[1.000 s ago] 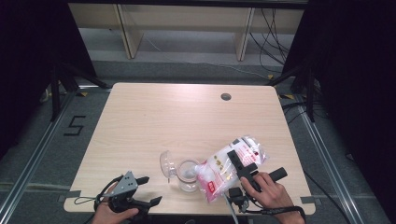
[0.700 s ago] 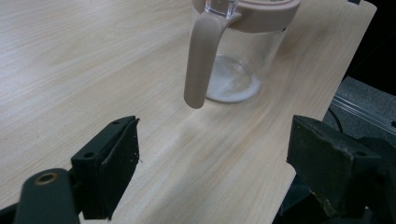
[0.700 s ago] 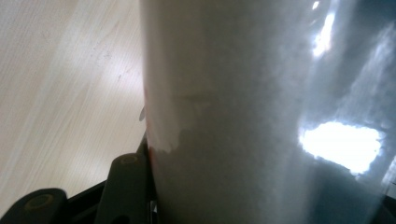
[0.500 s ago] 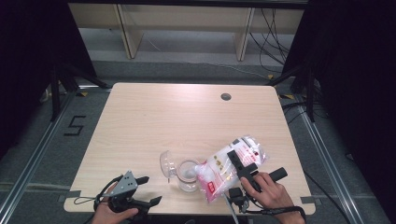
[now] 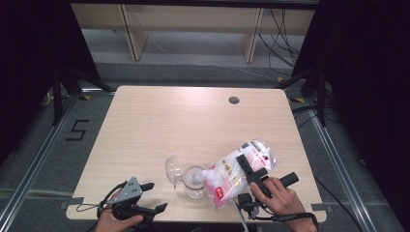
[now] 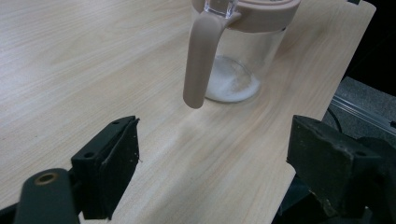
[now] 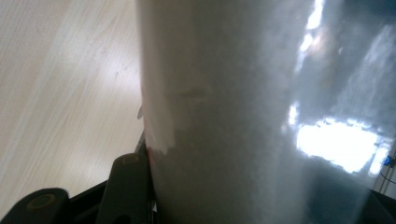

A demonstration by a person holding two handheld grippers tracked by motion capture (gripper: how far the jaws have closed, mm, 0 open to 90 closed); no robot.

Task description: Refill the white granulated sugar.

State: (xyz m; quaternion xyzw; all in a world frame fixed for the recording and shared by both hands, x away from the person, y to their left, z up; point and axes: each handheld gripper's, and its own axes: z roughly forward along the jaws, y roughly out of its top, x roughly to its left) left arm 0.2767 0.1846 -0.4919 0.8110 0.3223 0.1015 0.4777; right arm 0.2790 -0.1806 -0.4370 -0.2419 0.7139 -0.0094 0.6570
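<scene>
Bag (image 5: 240, 170) clamped in right gripper (image 5: 247, 170)

Lab-like recording booth: black curtains (image 5: 29, 58), numbered floor marking (image 5: 77, 130).

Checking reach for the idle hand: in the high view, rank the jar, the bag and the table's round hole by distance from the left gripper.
1. Jar, just right of the left gripper.
2. Bag, farther right.
3. Round hole, far edge.
</scene>
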